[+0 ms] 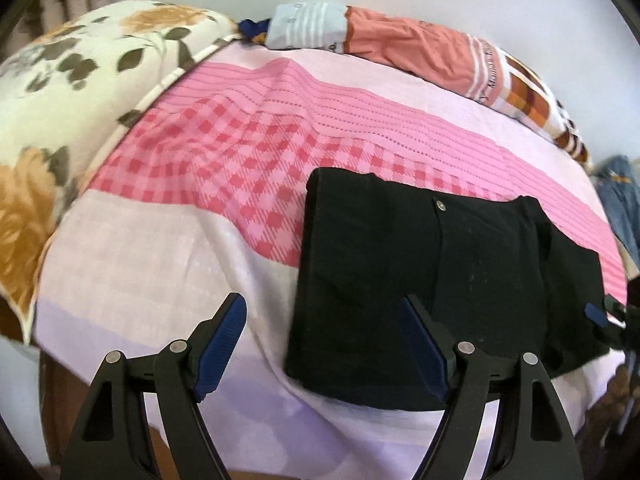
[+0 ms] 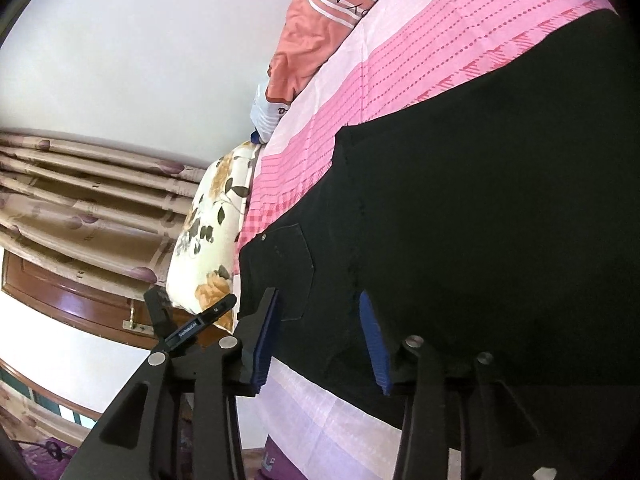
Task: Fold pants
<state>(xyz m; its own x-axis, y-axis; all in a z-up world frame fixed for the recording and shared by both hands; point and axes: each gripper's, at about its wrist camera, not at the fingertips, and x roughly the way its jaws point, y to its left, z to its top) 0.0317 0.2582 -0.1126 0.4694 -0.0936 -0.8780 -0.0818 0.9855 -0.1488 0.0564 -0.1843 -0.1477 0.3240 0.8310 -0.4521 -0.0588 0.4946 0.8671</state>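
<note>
Pillow point(image 1: 60, 92) on the far left, floral print, propped at the head of the bed; beside it the pink checked bedsheet point(image 1: 224, 148) runs flat, a good folding surface. Left tongs point(image 1: 324, 340) hover low over the near edge of the bed, spread wide and pinching nothing, one blue pad over bare sheet and the other over the black cloth's near edge. That looks like a release pose, or a lineup for another fold. Pants point(image 1: 440, 264) now: black, already doubled into a compact block near the front edge of the bed, metal button facing up. Folded bedding point(image 1: 400, 44) sits along the far wall, well clear.

Over to the right wrist view: right tongs point(image 2: 320, 340) are also spread, empty, fingers straddling the pants' point(image 2: 460, 220) near hem. This view alone shows a stitched back pocket point(image 2: 288, 272), the curtains point(image 2: 80, 192) and the other tool from outside. Only the left view gives the whole folded outline.
</note>
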